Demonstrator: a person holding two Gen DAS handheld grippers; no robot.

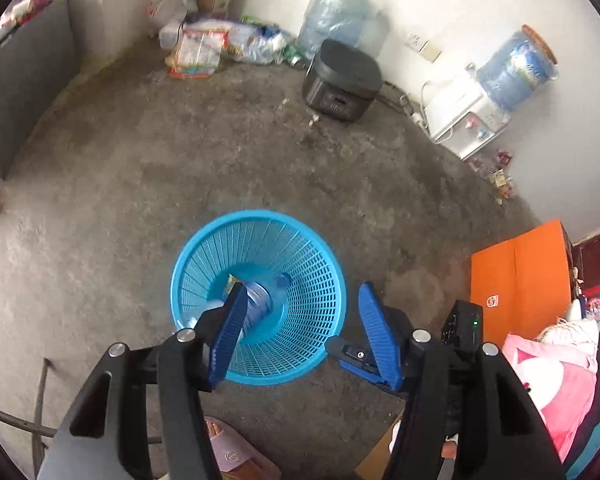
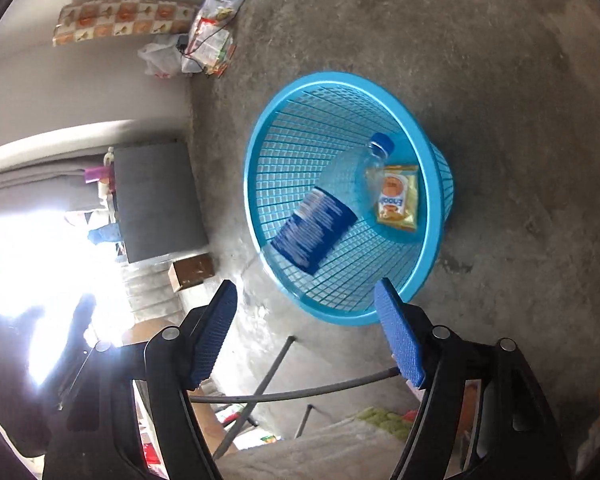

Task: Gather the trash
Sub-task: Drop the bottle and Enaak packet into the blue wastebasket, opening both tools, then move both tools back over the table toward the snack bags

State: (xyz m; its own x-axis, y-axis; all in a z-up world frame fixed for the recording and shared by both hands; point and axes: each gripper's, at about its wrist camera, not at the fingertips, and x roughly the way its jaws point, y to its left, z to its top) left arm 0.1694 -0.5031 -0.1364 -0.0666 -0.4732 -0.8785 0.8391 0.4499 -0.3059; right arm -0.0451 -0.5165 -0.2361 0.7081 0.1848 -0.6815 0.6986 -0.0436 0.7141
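Hovering both grippers, left and right, fingers apart and empty, above the blue basket, where the bottle and snack packet lie, collected as trash

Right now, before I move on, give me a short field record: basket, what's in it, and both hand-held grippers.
container: round blue plastic mesh basket, standing on the concrete floor
contents: clear plastic water bottle with blue label and cap, lying slanted; yellow snack packet on the basket bottom
left hand-held gripper: open, holds nothing, above the basket
right hand-held gripper: open, holds nothing, near the basket rim
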